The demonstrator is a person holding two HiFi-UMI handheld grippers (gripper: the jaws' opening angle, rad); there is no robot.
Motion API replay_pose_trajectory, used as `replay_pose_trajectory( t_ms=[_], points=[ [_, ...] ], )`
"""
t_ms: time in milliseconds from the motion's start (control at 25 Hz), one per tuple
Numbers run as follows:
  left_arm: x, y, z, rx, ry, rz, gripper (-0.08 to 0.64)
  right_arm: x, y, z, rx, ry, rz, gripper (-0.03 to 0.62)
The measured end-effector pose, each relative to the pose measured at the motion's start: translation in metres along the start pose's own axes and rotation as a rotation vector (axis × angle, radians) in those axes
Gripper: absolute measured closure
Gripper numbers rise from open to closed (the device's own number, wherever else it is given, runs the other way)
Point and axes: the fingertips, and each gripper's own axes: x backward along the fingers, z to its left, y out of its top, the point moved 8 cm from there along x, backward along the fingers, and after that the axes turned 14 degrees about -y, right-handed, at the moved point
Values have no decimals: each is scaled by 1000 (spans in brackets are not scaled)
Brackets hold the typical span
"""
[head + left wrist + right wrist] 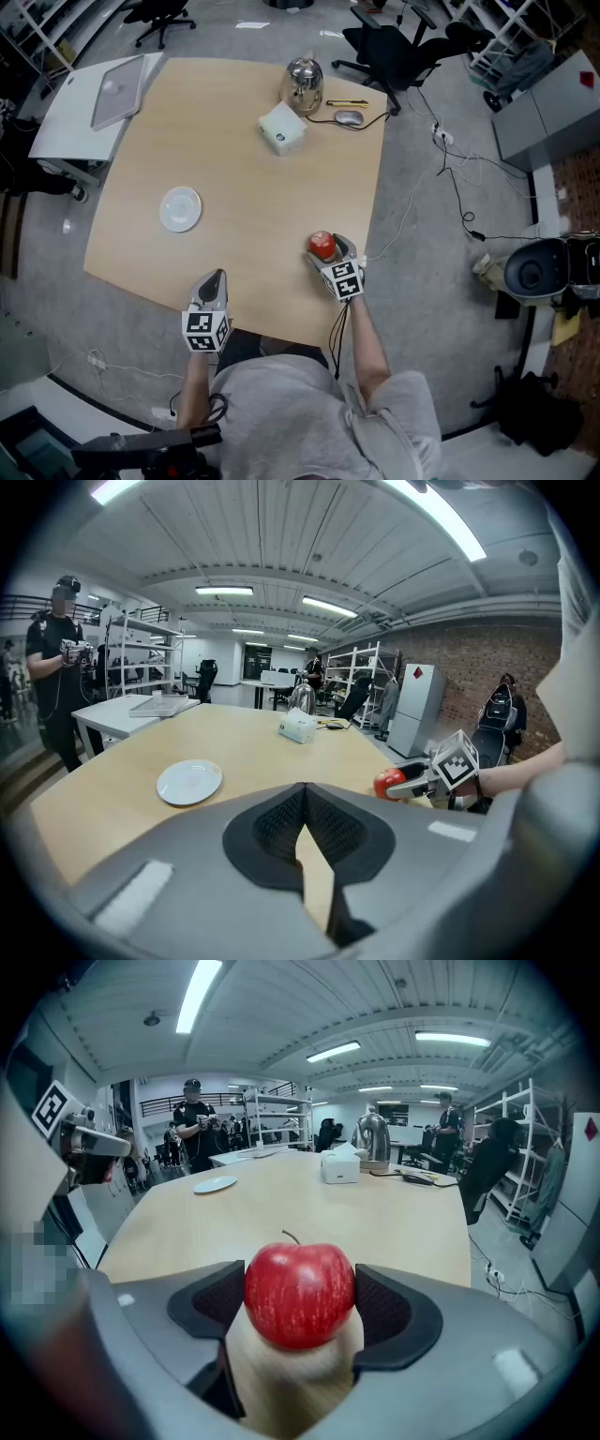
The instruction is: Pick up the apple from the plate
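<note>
Our right gripper (300, 1309) has its jaws opened about as wide as the apple (322, 245) and closed in on it, one dark pad against each side of the red skin. The stem points up, and the fruit sits near the tips of the jaws rather than deep between them. From the head view, we hold it over the near right part of the table (234, 169), close to the right edge. It looks lifted off the wood, though we cannot be sure of the gap. Our left gripper (305, 822) is at the near edge with its jaws pressed together and nothing between them.

The white plate (180, 208) lies well apart from the apple, on the left side of the table, and it is bare. We judge the pick-up itself to be done, so what remains is simply not to lose the fruit.

Farther off, a white tissue box (282, 128), a shiny kettle (304, 82) and a mouse (349, 117) stand at the far side, clear of our grippers.

The main risk is a slip. The apple is round and smooth and only two small patches of pad hold it, so a slackened squeeze or a quick tilt of the wrist could let it roll forward out of the jaws. This near the edge, a dropped apple would likely bounce to the floor. Squeezing harder to prevent that could bruise it.
</note>
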Motion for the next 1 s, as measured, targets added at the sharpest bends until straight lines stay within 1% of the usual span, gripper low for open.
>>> replay_pose_trajectory(
  t_ms=[1000],
  points=[
    [2,-2,-9,-21,-7,-6,540,17,-34,-1,-27,-51,32,221]
  ],
)
